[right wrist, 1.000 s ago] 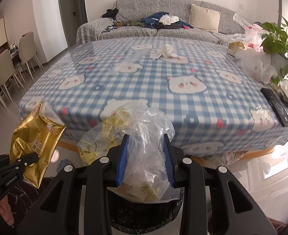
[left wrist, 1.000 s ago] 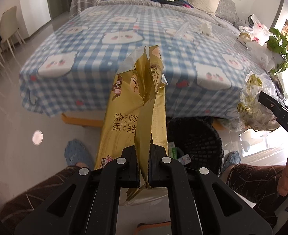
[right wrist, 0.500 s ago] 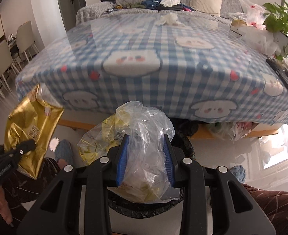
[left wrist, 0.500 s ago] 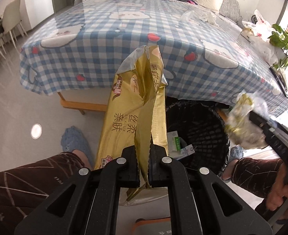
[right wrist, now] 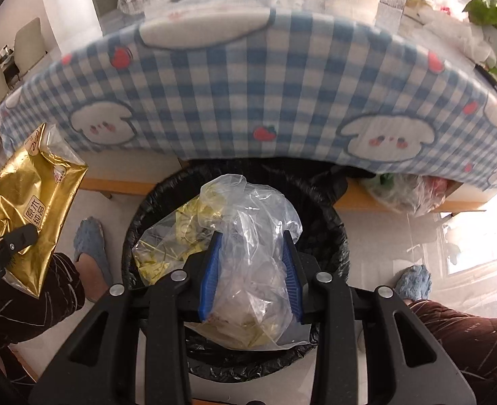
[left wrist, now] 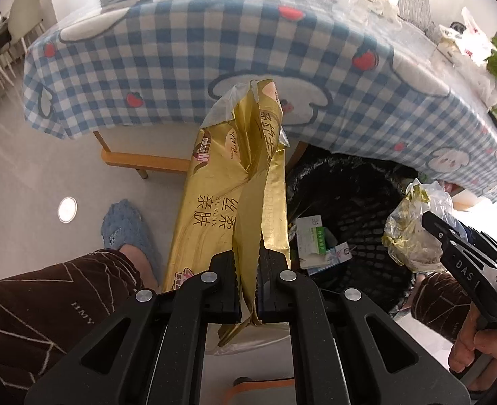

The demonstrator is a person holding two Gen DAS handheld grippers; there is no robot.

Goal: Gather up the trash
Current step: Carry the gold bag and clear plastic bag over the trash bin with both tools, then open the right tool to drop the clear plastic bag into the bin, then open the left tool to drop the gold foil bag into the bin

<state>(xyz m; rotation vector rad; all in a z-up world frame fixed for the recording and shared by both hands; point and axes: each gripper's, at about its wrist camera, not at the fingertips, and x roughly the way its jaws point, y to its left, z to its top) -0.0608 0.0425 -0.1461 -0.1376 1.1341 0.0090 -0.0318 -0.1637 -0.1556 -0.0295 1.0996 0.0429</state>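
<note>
- The gold wrapper (left wrist: 228,209) now hangs lower than a second ago, its top edge level with the hanging hem of the checked tablecloth (left wrist: 187,77) where before it stood against the table top.
- The clear plastic bag (right wrist: 248,253) has likewise come down; earlier it showed against the cloth, now it sits directly over the mouth of the black bin (right wrist: 329,222).
- The gold wrapper's long axis runs straight out from the left gripper (left wrist: 248,290), its torn, open end pointing away toward the table and its pinched end between the pads.
- The left gripper's jaws are closed tight on the lower end of the wrapper, almost meeting through the foil.
- In the right wrist view the same wrapper (right wrist: 29,216) appears at the left, crumpled, outside the bin's rim and above a dark-trousered knee.
- The clear plastic bag, stuffed with yellow scraps, stands upright between the blue pads (right wrist: 209,276) of the right gripper (right wrist: 250,276), its knotted top pointing away toward the table edge.
- The right gripper's jaws stand part-way apart, pressed on the bag's sides and holding it.
- In the left wrist view the bag (left wrist: 414,229) hangs over the bin's right rim, a hand (left wrist: 474,341) gripping the tool's handle below.
- The black bin (left wrist: 356,202), lined with a dark bag, stands on the floor against the near edge of the table; small cartons (left wrist: 311,239) lie inside.
- Blue slippers (right wrist: 89,239) flank the bin on the pale floor.
</note>
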